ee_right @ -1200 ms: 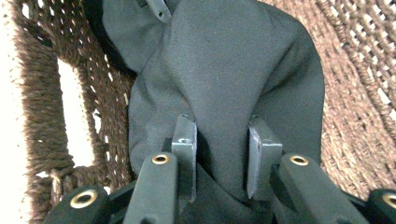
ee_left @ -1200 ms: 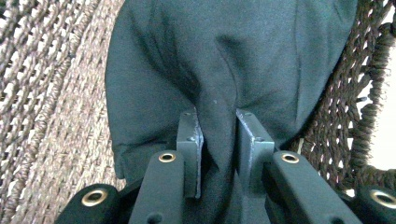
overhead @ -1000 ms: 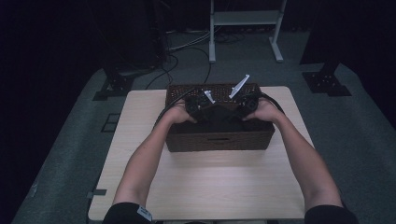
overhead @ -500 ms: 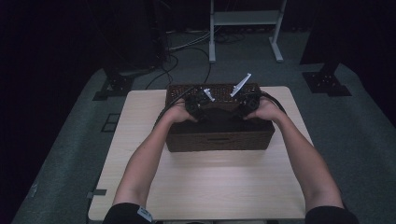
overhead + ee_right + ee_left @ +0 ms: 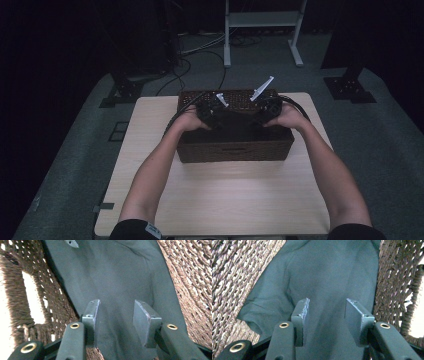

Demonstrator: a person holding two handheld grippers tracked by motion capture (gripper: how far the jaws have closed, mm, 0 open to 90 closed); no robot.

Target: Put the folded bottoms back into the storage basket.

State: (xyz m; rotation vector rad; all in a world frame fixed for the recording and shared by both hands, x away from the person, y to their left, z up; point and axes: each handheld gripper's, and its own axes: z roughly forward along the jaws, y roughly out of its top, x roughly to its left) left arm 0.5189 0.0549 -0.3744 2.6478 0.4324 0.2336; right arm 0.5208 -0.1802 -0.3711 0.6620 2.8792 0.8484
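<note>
Woven brown basket (image 5: 235,145) sits at the centre of the tabletop (image 5: 220,200) in the high view, both hands inside. Left gripper (image 5: 327,312) view: jaws parted, just been opening, dark green cloth (image 5: 324,272) lying beneath them, unpinched. Right gripper (image 5: 116,312) view: likewise parted above the cloth (image 5: 117,272).

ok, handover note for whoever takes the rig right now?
Left gripper: jaws have just been opening, now apart over the dark cloth, pads not pressing it.
Right gripper: same, jaws just opened, nothing clamped.
Both hands are down inside the woven basket at the far side of the table.
Done: cloth lies in the basket, let go at both ends.
Left: probably lift both grippers clear; check the cloth sits flat.
</note>
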